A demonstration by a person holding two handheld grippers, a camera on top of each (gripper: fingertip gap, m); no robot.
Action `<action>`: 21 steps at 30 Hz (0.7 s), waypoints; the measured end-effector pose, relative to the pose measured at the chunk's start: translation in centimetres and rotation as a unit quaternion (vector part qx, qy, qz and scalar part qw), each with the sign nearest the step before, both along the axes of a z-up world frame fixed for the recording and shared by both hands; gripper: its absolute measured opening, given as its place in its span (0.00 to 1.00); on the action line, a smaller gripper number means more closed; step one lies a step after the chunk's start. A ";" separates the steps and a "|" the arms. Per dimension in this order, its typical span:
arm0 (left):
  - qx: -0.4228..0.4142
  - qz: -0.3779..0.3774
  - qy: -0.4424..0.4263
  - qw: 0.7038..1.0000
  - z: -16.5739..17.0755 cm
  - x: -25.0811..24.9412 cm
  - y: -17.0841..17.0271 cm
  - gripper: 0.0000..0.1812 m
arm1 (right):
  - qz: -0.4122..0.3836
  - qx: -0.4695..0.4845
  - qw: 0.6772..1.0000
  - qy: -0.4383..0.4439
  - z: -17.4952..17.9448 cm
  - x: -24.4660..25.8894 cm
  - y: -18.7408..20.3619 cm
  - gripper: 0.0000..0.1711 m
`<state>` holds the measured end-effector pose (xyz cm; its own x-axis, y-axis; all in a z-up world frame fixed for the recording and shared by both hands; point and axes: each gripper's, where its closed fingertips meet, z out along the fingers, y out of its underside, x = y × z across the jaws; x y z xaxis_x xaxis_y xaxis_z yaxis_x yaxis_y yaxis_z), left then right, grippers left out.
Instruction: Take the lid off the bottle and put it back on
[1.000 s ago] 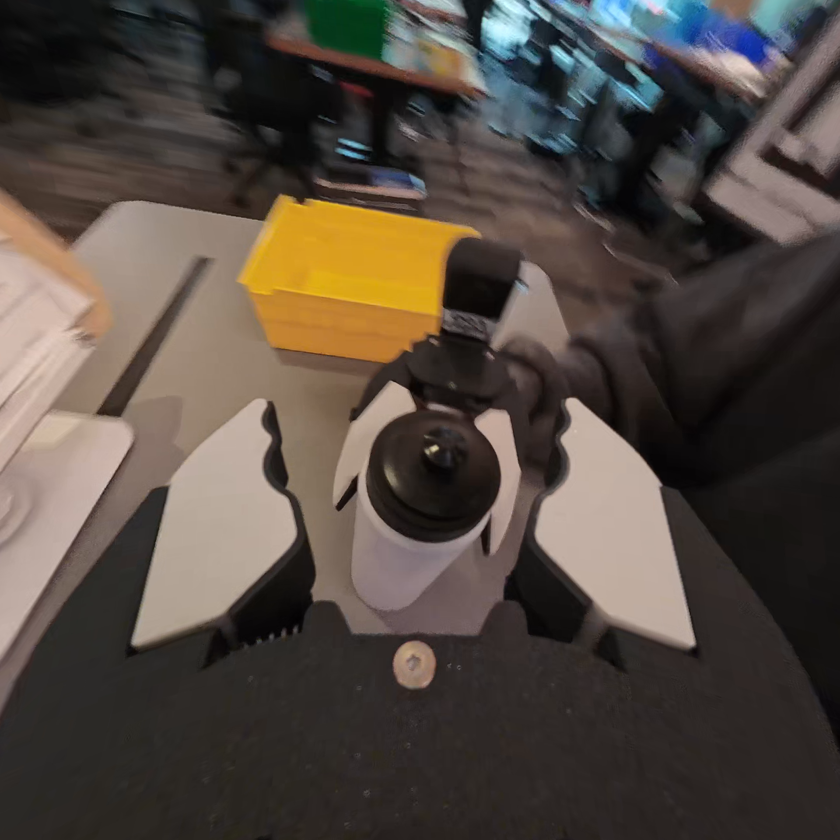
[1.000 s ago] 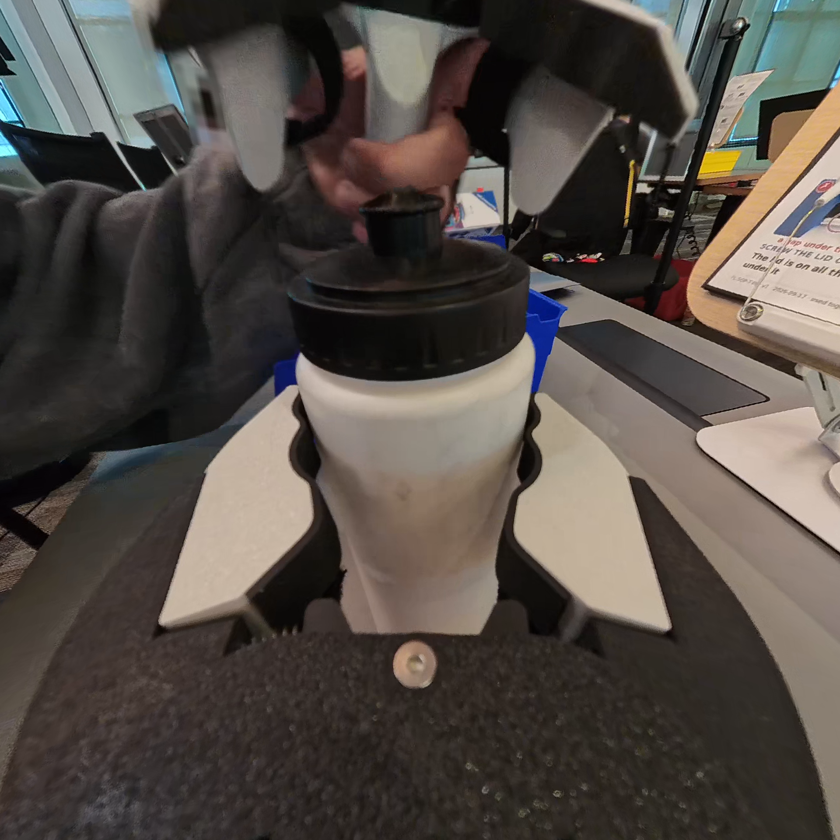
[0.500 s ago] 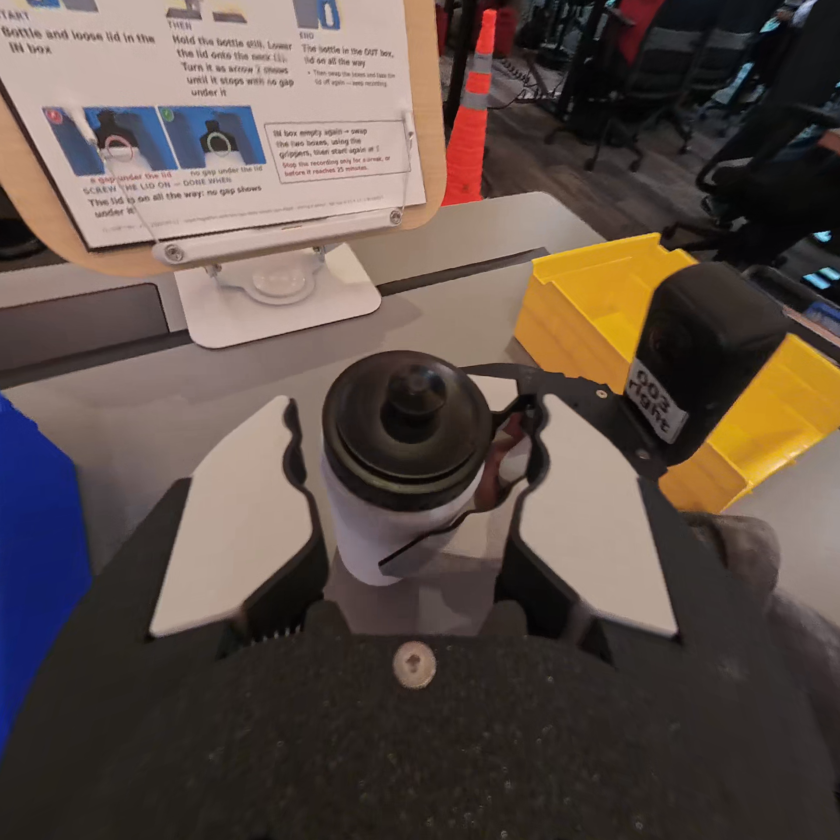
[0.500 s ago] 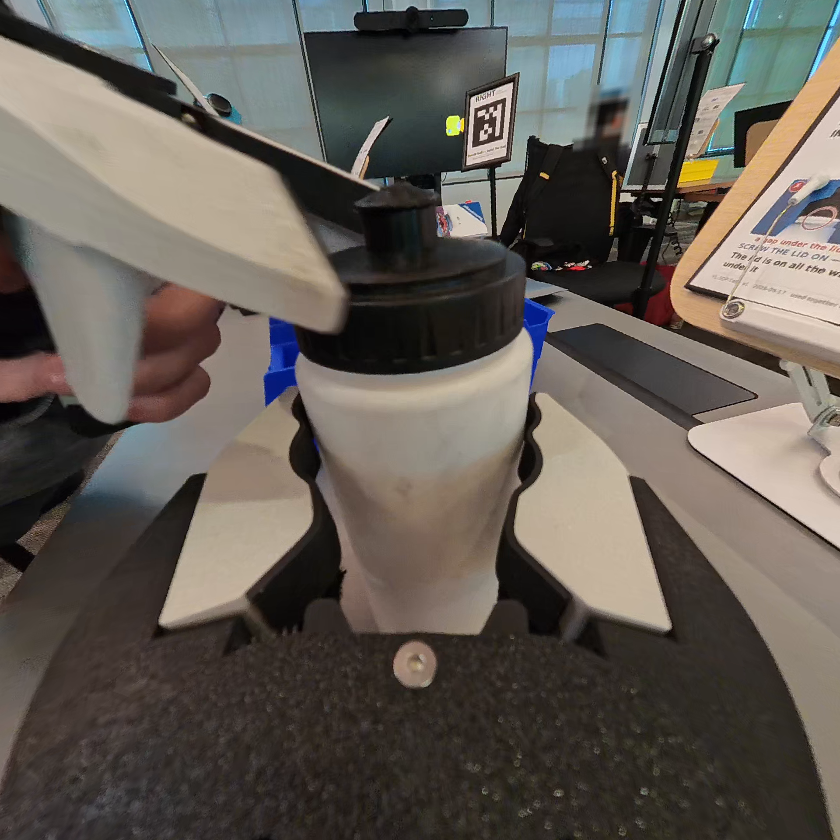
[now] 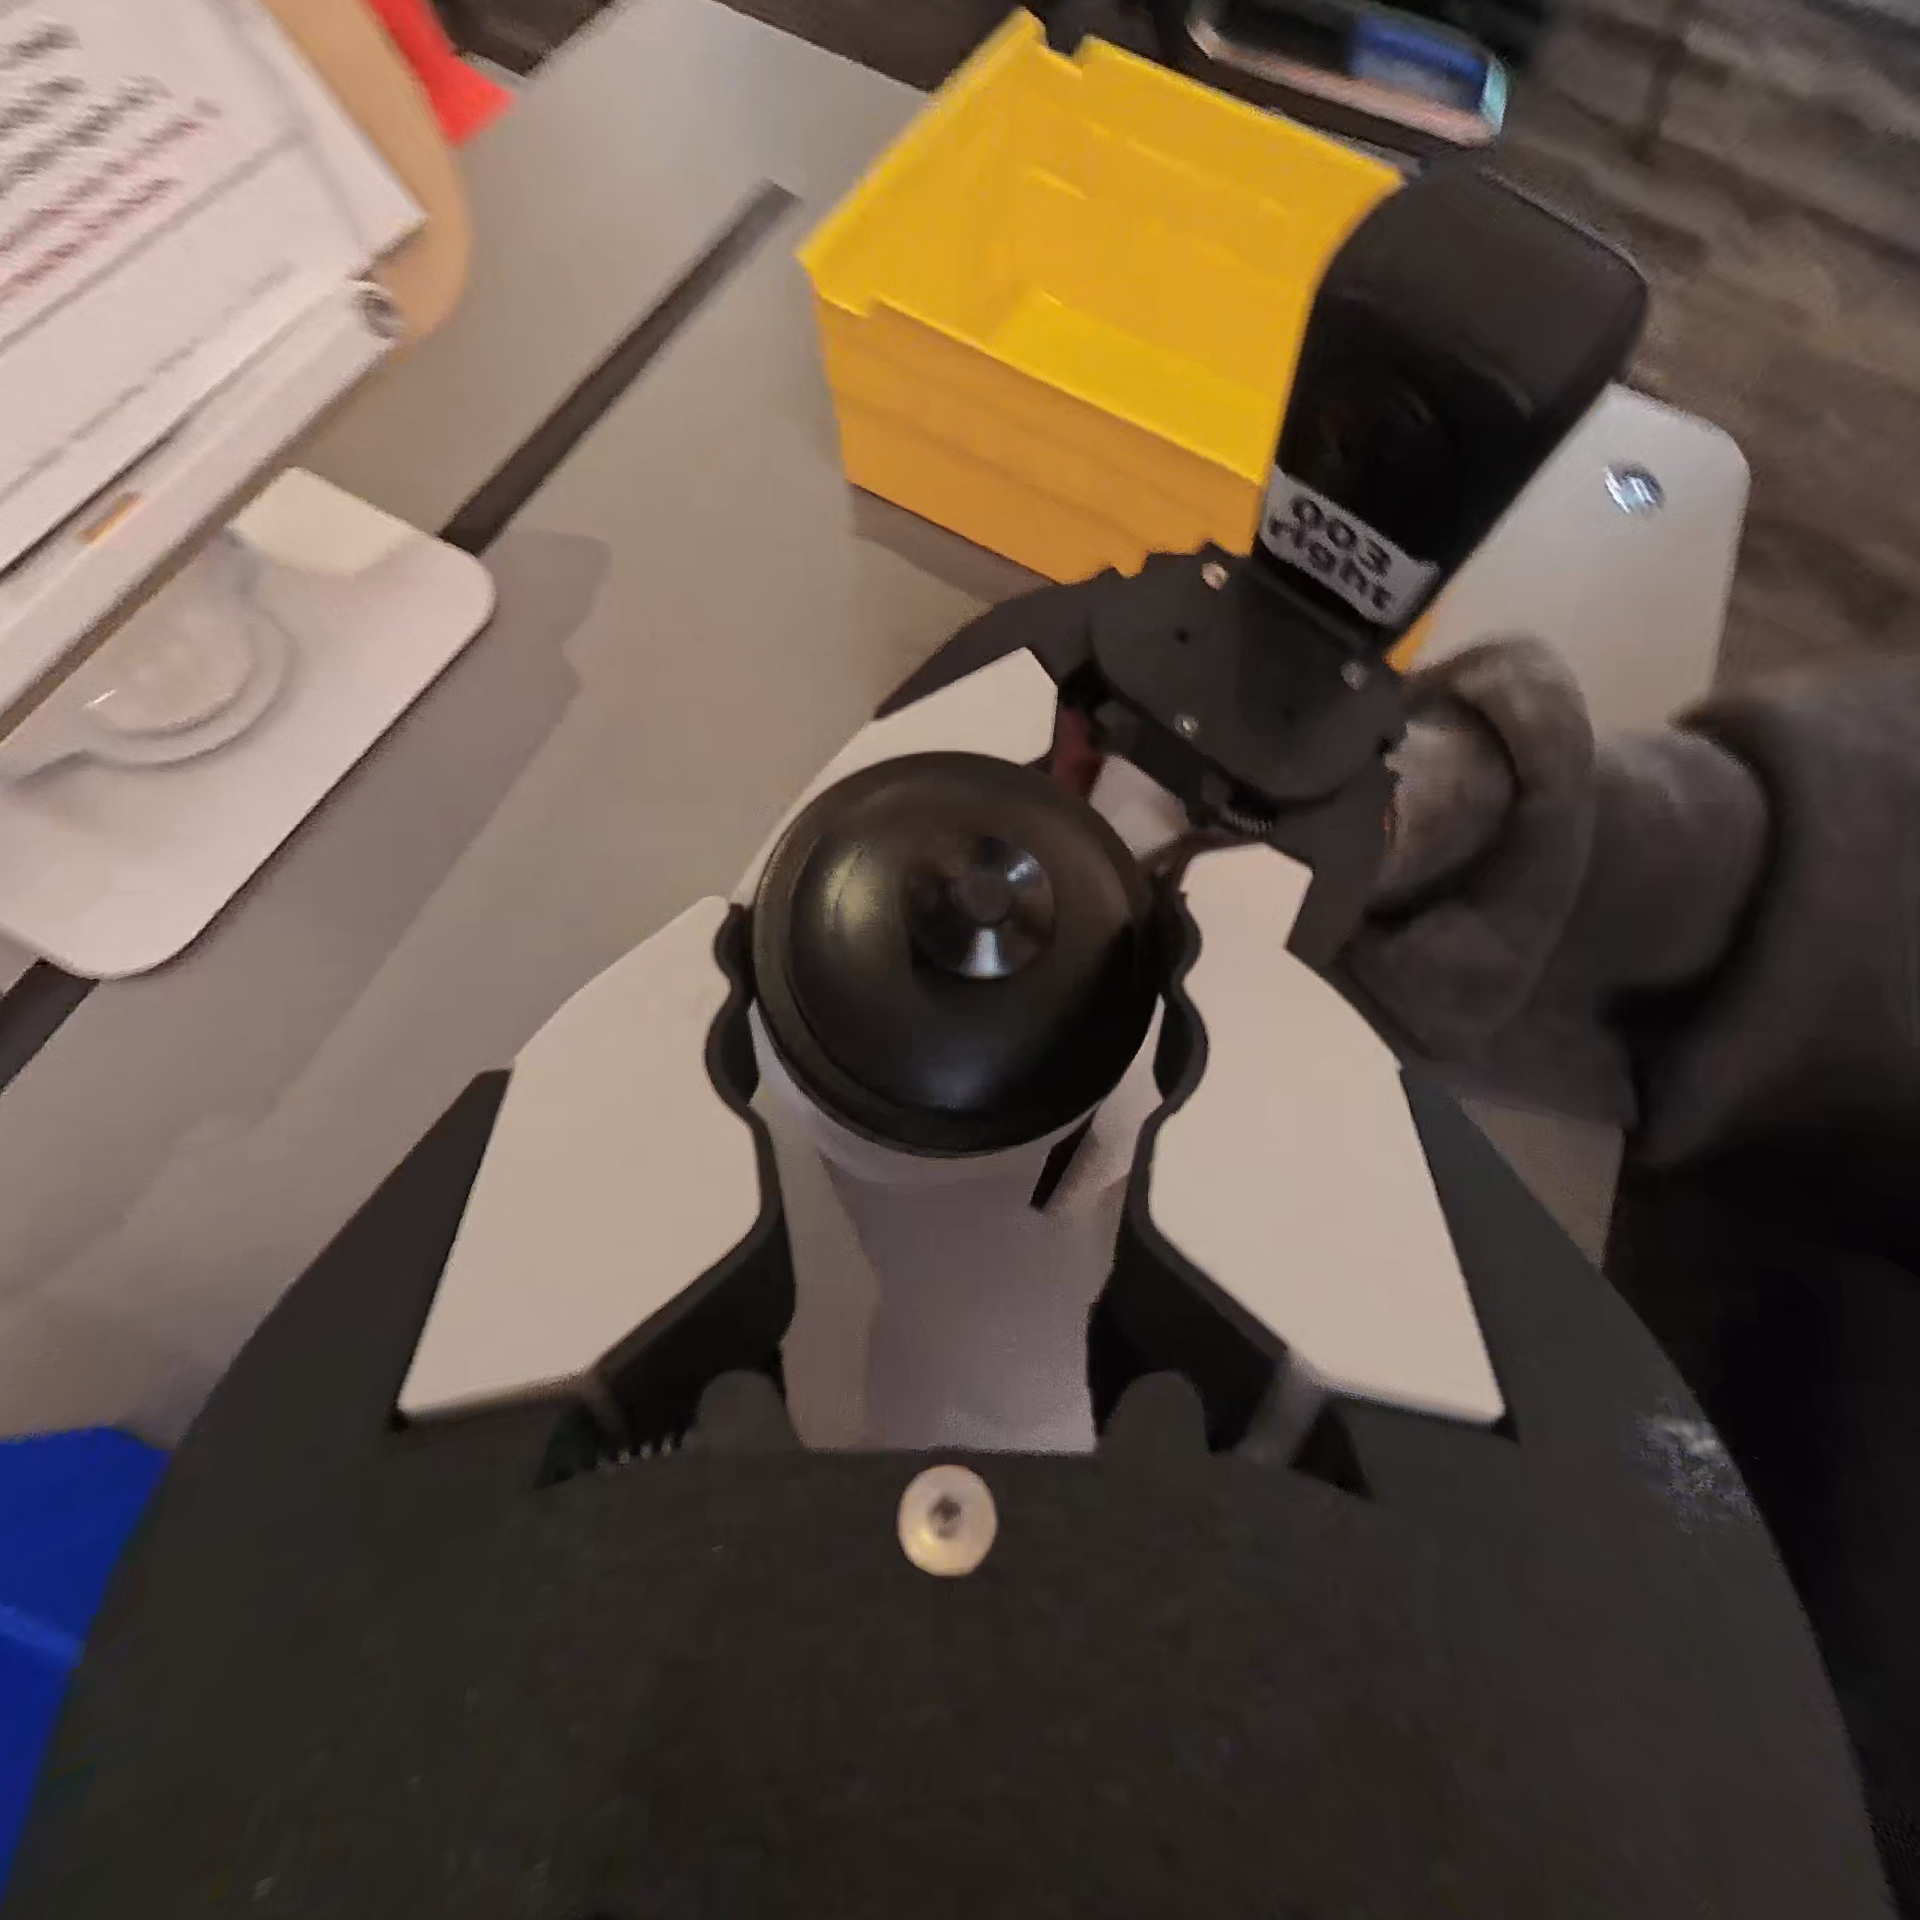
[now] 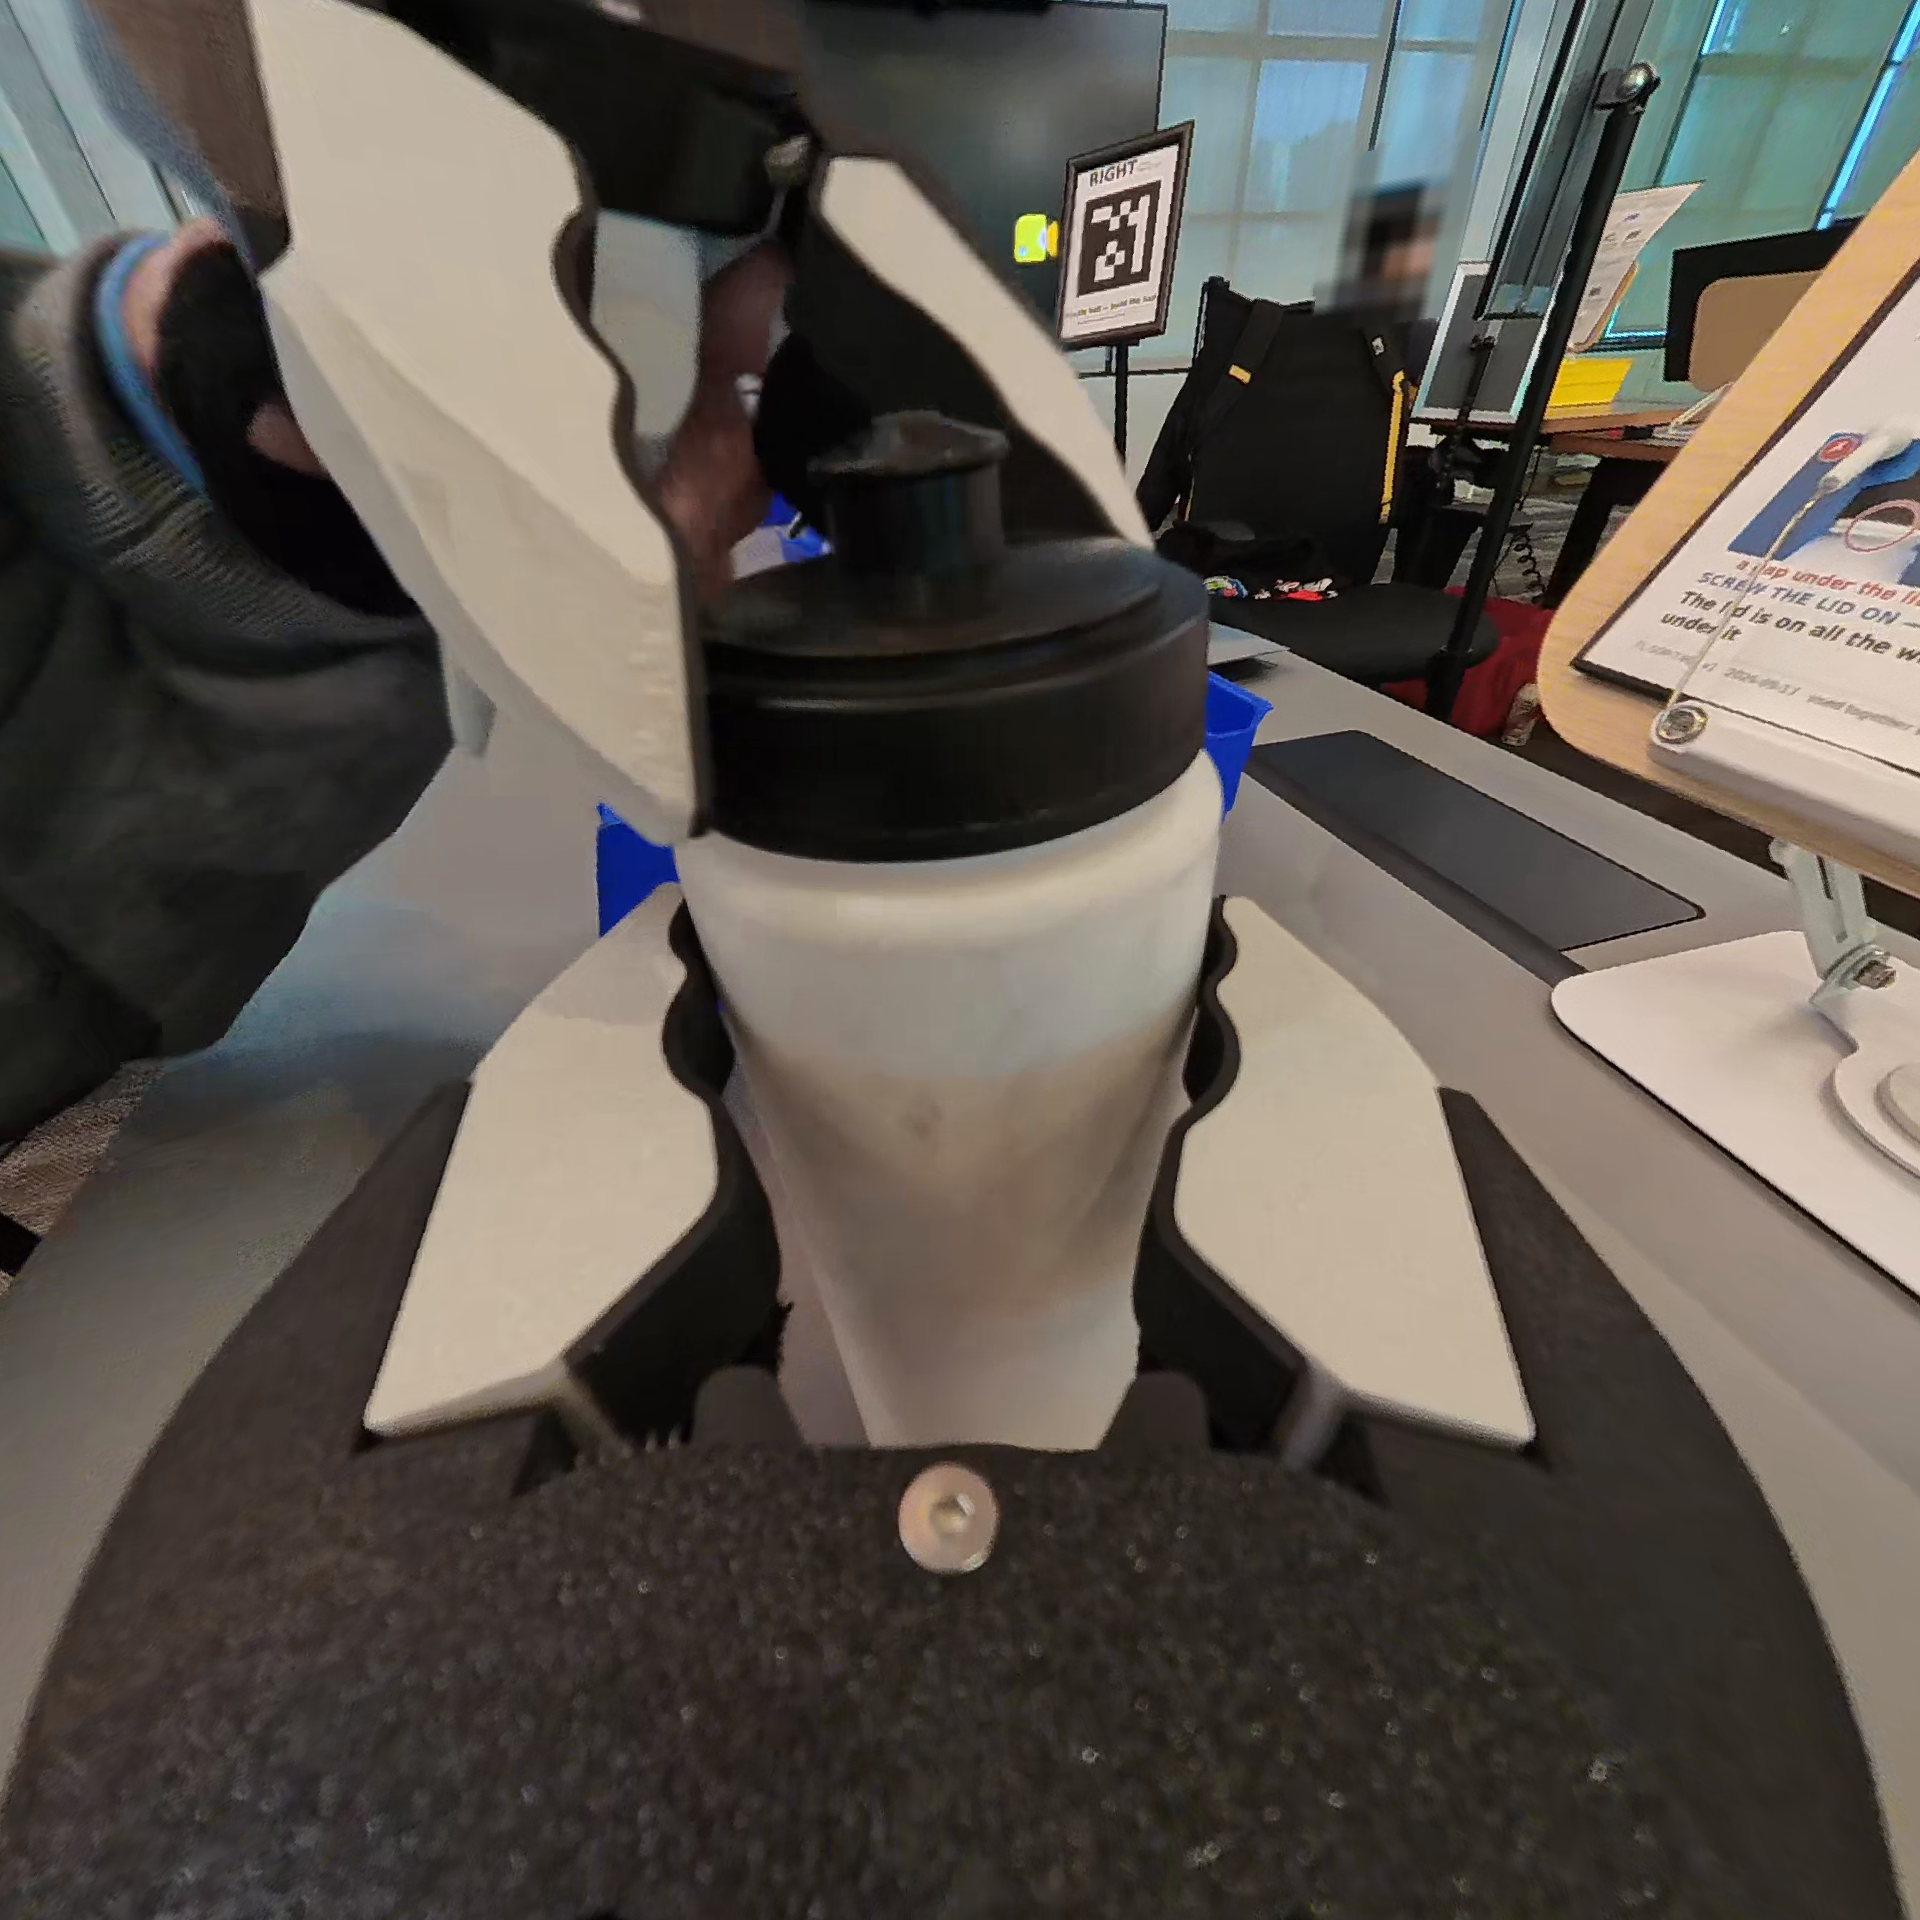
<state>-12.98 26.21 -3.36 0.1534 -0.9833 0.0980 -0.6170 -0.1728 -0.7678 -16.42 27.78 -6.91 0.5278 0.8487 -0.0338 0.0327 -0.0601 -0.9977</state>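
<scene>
A white bottle (image 6: 956,1039) with a black lid (image 6: 935,727) stands upright on the grey table (image 5: 644,436). My right gripper (image 6: 951,935) is shut on the bottle's body, below the lid. My left gripper (image 5: 956,904) comes down from above and is shut on the lid (image 5: 935,997), one finger on each side of its rim. In the right wrist view the left gripper (image 6: 904,665) has its near finger (image 6: 499,499) pressed against the lid's left side; the other finger is partly behind the spout. The bottle's base is hidden.
A yellow bin (image 5: 1060,312) stands behind the bottle. A blue bin (image 6: 1231,727) is beside it and shows at the left wrist view's lower left (image 5: 62,1538). An instruction board (image 5: 156,208) stands on a white base (image 5: 260,675). A grey sleeve (image 5: 1662,883) is on the right.
My left gripper swung around above the bottle, came down over the lid and closed from open onto its rim. The right gripper kept holding the bottle still.
</scene>
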 end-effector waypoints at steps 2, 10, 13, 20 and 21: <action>0.004 -0.077 0.031 0.997 -0.1 -0.4 -0.4 0.41 | 0.005 0.003 1.000 -0.003 0.0 -0.2 -0.2 0.51; 0.013 -0.296 0.117 0.948 -0.5 -0.4 0.1 0.41 | -0.010 -0.002 1.000 -0.015 -0.4 0.5 0.3 0.50; 0.019 -0.339 0.120 0.933 -0.4 -0.3 0.1 0.40 | -0.014 -0.006 1.000 -0.015 -0.3 0.8 0.4 0.50; 0.033 -0.394 0.105 0.913 -0.5 -1.0 -0.2 0.40 | 0.007 -0.002 1.000 -0.011 -0.4 0.3 -0.1 0.50; 0.035 -0.399 0.107 0.910 -0.5 -1.1 -0.3 0.40 | 0.012 -0.004 1.000 -0.010 -0.4 0.2 -0.2 0.50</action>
<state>-14.04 25.94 -3.84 -0.6041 -0.7926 0.0830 -0.6614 0.4406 -0.6070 -16.22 27.62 -7.26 0.5086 0.8605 -0.0301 0.0540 -0.0668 -0.9963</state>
